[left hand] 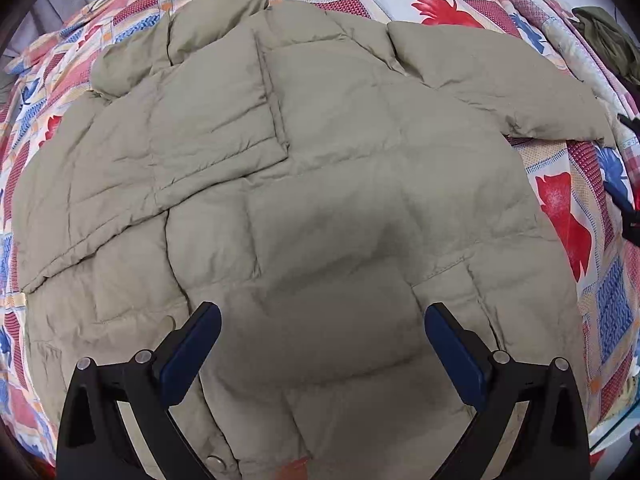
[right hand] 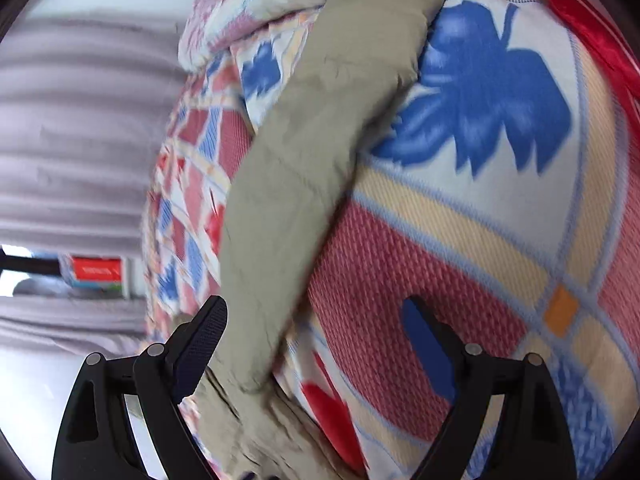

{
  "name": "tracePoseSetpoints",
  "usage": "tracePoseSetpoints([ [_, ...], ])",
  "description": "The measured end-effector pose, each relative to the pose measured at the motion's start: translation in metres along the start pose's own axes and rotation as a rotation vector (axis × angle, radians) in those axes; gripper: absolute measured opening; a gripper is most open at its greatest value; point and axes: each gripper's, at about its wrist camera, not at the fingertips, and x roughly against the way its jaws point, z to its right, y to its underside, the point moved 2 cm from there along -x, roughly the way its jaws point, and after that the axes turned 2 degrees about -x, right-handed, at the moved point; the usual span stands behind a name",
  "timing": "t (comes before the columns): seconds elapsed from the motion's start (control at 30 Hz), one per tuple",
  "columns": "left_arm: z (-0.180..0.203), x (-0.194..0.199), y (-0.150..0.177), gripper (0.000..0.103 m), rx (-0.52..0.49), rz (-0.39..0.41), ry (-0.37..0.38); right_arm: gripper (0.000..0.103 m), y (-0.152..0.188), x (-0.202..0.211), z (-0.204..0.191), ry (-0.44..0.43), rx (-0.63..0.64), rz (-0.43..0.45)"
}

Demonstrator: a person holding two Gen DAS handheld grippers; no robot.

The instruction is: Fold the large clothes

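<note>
A large beige quilted puffer jacket (left hand: 304, 184) lies spread flat on a bed with a patterned quilt (left hand: 568, 216). Its left sleeve (left hand: 216, 120) is folded in over the body; its right sleeve (left hand: 500, 92) stretches out to the right. My left gripper (left hand: 322, 316) hovers open above the jacket's lower middle, holding nothing. In the right wrist view the outstretched sleeve (right hand: 308, 168) runs up the frame, blurred. My right gripper (right hand: 316, 312) is open, with its left finger (right hand: 200, 344) beside the sleeve and the sleeve's near part between the fingers.
The quilt (right hand: 460, 240) has red, blue and cream patches with leaf prints. A dark green garment (left hand: 608, 36) lies at the far right of the bed. A grey curtain (right hand: 80, 140) and a red box (right hand: 96, 270) are off the bed's side.
</note>
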Motion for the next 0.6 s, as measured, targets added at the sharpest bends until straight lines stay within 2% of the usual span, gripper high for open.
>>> tracePoseSetpoints([
  [0.1,0.002,0.002,-0.003,0.102,0.028,-0.002,-0.009,0.091,-0.026,-0.004,0.002,-0.038,-0.053,0.037],
  [0.27,-0.003,0.005,-0.009,0.102,0.069,0.013,-0.022,0.091,-0.057,-0.020,0.010,-0.104,-0.156,0.042],
  [0.37,-0.001,0.003,-0.015,0.102,0.085,-0.002,0.020,0.091,-0.074,-0.033,0.011,-0.142,-0.194,0.040],
  [0.5,-0.004,0.007,-0.028,0.102,0.131,0.010,0.046,0.090,-0.094,-0.047,0.015,-0.147,-0.261,0.027],
  [0.57,-0.007,0.008,-0.031,0.102,0.154,0.010,0.042,0.074,-0.098,-0.051,0.021,-0.137,-0.298,0.008],
  [0.6,-0.008,0.009,-0.032,0.102,0.167,0.012,0.040,0.051,-0.101,-0.054,0.021,-0.132,-0.308,-0.014],
])
